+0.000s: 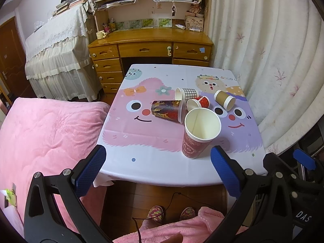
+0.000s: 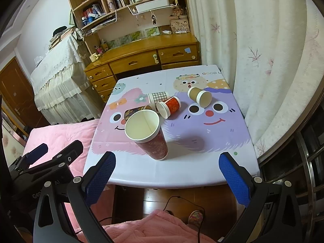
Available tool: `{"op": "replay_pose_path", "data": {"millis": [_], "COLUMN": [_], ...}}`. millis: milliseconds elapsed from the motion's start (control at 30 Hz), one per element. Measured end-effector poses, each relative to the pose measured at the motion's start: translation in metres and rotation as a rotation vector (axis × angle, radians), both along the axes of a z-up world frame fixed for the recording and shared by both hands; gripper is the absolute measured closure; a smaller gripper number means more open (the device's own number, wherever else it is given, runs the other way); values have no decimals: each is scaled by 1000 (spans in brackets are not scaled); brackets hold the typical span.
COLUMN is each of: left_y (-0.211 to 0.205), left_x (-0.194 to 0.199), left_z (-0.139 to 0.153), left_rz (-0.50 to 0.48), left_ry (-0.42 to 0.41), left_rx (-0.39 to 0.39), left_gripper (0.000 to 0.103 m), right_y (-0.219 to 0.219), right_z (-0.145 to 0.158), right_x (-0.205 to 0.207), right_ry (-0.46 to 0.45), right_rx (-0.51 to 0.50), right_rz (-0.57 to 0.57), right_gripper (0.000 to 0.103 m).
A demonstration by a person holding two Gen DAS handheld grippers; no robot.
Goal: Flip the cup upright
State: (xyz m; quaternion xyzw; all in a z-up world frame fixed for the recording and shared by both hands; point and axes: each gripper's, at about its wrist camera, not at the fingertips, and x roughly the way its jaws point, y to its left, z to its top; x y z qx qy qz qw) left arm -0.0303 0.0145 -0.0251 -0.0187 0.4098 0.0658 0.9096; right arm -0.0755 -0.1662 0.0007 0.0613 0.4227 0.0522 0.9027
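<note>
A tall red paper cup (image 1: 199,133) (image 2: 149,135) stands upright near the table's front edge. Behind it several cups lie on their sides: a dark patterned cup (image 1: 168,111) (image 2: 135,110), a checked cup (image 1: 187,94) (image 2: 159,97), a small red cup (image 1: 198,103) (image 2: 169,107) and a brown cup (image 1: 224,100) (image 2: 199,96). My left gripper (image 1: 158,170) is open and empty, in front of the table edge, left of the upright cup. My right gripper (image 2: 167,176) is open and empty, in front of the table edge, just below the upright cup.
The table carries a cartoon cloth (image 1: 141,137) (image 2: 202,141). A pink bed (image 1: 44,133) lies to the left, a curtain (image 1: 273,60) to the right, a wooden desk (image 1: 149,46) behind. My slippered feet (image 1: 156,213) and a cable are on the floor below.
</note>
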Motion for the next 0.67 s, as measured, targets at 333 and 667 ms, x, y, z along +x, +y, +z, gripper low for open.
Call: {"op": "replay_pose_path", "data": {"millis": [333,667], "left_y": [-1,-1], "left_x": [3,6], "left_z": [-2,-4], "left_rz": [0,2], "left_ry": [3,9], "left_rx": [-5,-6], "left_gripper": [1,1], "right_y": [-1,-7], "right_z": [-1,4], "right_x": [2,4], "right_ry": [6,19], "right_rx": [-4,5], "right_rz": [-5,-20], "right_gripper": [0,0]}}
